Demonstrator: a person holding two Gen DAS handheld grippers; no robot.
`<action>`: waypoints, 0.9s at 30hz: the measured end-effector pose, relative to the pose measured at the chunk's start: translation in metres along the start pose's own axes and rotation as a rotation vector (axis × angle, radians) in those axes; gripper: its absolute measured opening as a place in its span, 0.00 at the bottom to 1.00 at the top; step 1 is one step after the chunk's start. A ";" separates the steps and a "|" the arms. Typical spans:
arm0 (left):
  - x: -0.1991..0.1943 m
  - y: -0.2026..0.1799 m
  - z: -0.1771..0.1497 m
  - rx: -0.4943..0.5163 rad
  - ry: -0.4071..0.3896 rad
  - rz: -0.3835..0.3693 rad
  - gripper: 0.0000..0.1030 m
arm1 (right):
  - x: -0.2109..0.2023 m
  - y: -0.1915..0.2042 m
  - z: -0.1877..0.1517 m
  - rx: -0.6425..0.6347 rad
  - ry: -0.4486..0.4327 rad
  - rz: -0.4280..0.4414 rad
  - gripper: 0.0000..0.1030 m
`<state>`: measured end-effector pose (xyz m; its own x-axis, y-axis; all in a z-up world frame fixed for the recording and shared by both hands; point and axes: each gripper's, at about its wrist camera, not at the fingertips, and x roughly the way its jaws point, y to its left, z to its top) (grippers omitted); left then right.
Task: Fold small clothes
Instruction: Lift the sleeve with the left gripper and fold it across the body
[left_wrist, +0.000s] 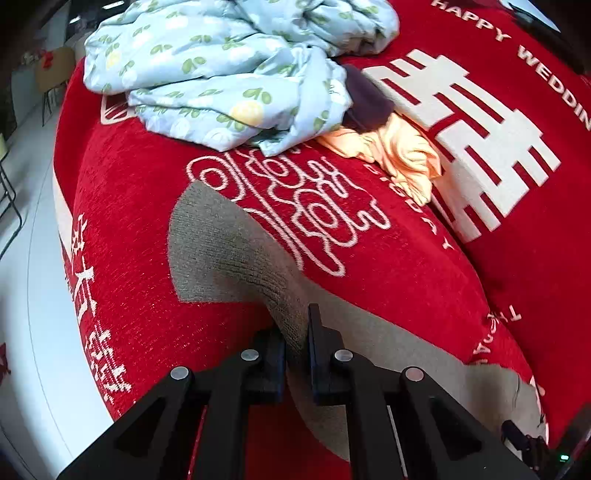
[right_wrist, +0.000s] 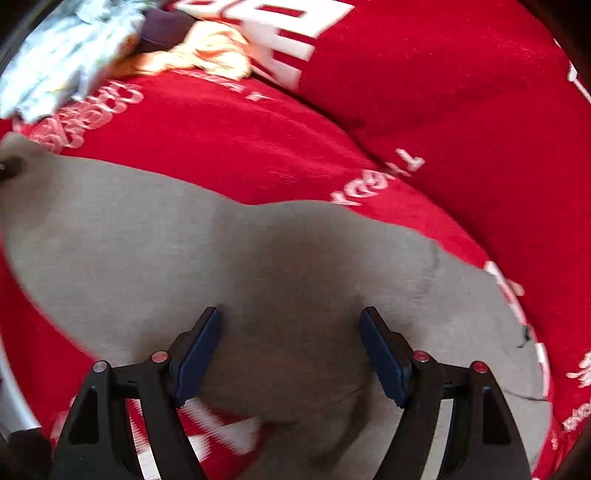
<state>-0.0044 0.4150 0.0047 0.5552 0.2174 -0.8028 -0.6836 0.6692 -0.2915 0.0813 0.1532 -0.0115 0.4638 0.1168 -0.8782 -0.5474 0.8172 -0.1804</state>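
Pinching the grey knit garment (left_wrist: 221, 251) with my left gripper (left_wrist: 297, 332): jaws clenched on a raised fold of it, fabric pulled up into a ridge between the black fingers (left_wrist: 317, 347). Beyond that pinch the garment fans out and lies flat on the red wedding-print cover (left_wrist: 388, 266).

My right gripper (right_wrist: 291, 343) is released, jaws standing wide, blue pads (right_wrist: 199, 350) apart with nothing pressed between them. It hangs over the same grey garment (right_wrist: 147, 240); I can't tell whether the tips touch the cloth. This view is motion-blurred. The left gripper's tip (right_wrist: 9, 166) shows at the garment's far left edge.

Relative to the grey garment:
- red cover (right_wrist: 443, 110) lies under it on every side, white lettering and a big white double-happiness symbol (left_wrist: 469, 140) beyond it
- crumpled orange cloth (left_wrist: 399, 151) lies on the cover, well beyond the garment, apart from it
- dark purple piece (left_wrist: 365, 99) touches the orange cloth, farther off
- light blue floral quilt (left_wrist: 221, 66), bunched up, farthest away, overlapping the purple piece
- white bed edge (left_wrist: 40, 332) to the garment's left in the left view
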 end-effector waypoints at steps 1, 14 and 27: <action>-0.003 -0.004 -0.002 0.015 -0.006 -0.001 0.10 | -0.010 -0.003 -0.004 0.003 -0.020 -0.002 0.77; -0.038 -0.082 -0.031 0.183 -0.022 -0.048 0.10 | -0.074 -0.107 -0.075 0.203 -0.056 -0.066 0.77; -0.062 -0.181 -0.084 0.360 -0.026 -0.048 0.10 | -0.102 -0.192 -0.142 0.357 -0.051 -0.096 0.77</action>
<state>0.0450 0.2209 0.0631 0.5980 0.1944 -0.7775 -0.4478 0.8856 -0.1230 0.0404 -0.0960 0.0497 0.5408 0.0505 -0.8397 -0.2259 0.9702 -0.0872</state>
